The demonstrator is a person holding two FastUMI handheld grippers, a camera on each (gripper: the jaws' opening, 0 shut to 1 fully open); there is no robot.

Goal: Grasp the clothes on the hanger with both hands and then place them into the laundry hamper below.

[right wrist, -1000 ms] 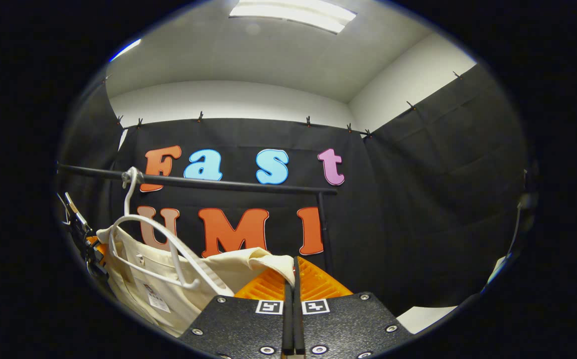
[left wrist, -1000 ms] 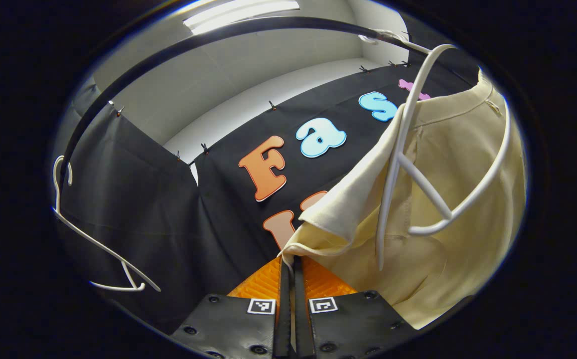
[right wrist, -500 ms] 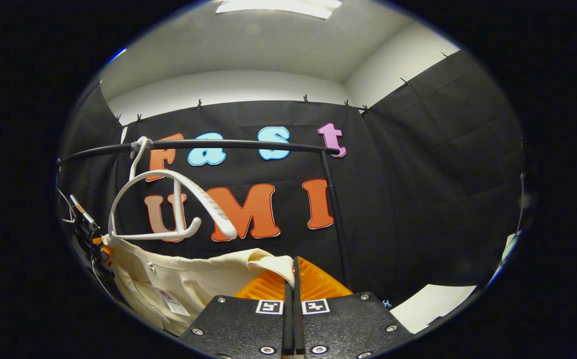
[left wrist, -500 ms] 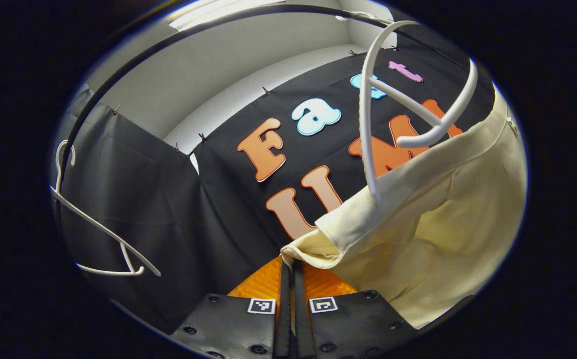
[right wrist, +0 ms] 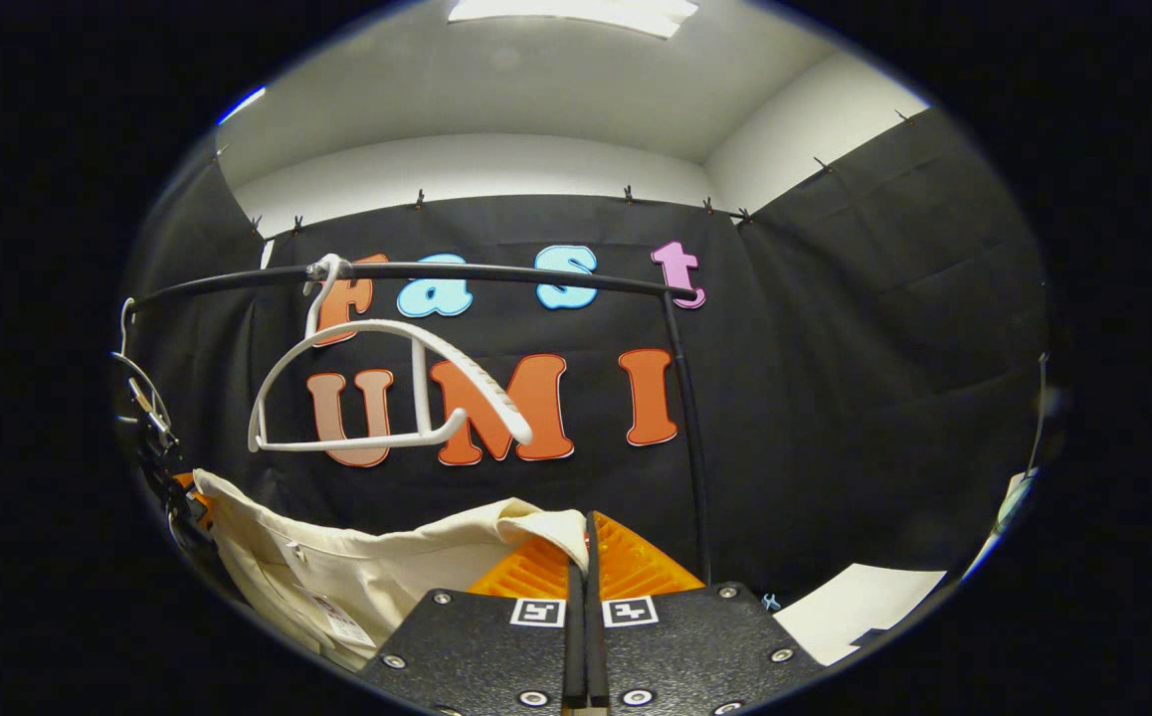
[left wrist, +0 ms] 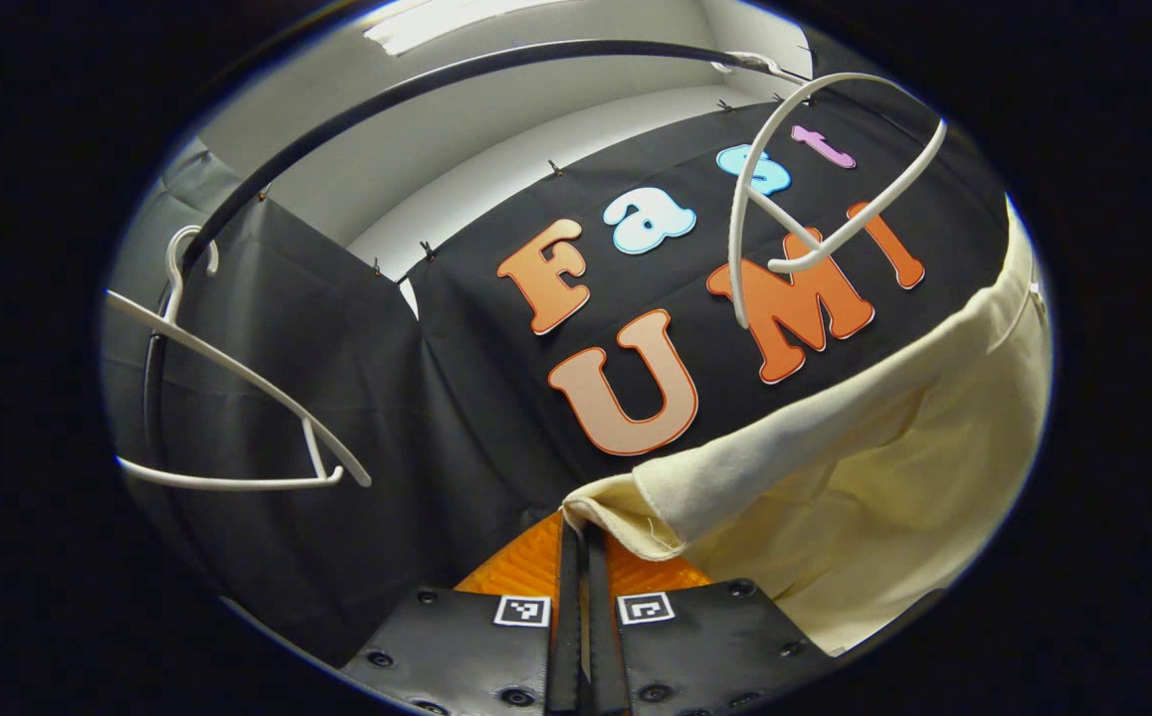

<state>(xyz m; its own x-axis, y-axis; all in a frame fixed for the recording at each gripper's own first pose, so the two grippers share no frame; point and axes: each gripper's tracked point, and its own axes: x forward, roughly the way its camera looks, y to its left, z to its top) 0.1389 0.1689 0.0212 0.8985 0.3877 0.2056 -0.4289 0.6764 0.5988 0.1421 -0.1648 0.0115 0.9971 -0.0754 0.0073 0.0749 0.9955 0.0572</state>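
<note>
A cream garment (left wrist: 874, 467) hangs stretched between my two grippers, free of its white hanger (left wrist: 815, 189). My left gripper (left wrist: 581, 532) is shut on one corner of the cloth. In the right gripper view the same cream garment (right wrist: 377, 577) sags to the left, and my right gripper (right wrist: 584, 542) is shut on its other corner. The bare white hanger (right wrist: 387, 383) dangles from the black rail (right wrist: 496, 273) above the cloth. The other gripper (right wrist: 173, 477) shows at the far left edge, holding the garment's far end.
A second empty white hanger (left wrist: 228, 398) hangs on the black rail (left wrist: 417, 85) at the left. The rail's upright post (right wrist: 685, 428) stands just right of my right gripper. A pale patch of floor (right wrist: 864, 597) lies at lower right.
The garment has slid off the hanger and come down with both grippers. The hanger now swings bare above the cloth, higher in both views.
</note>
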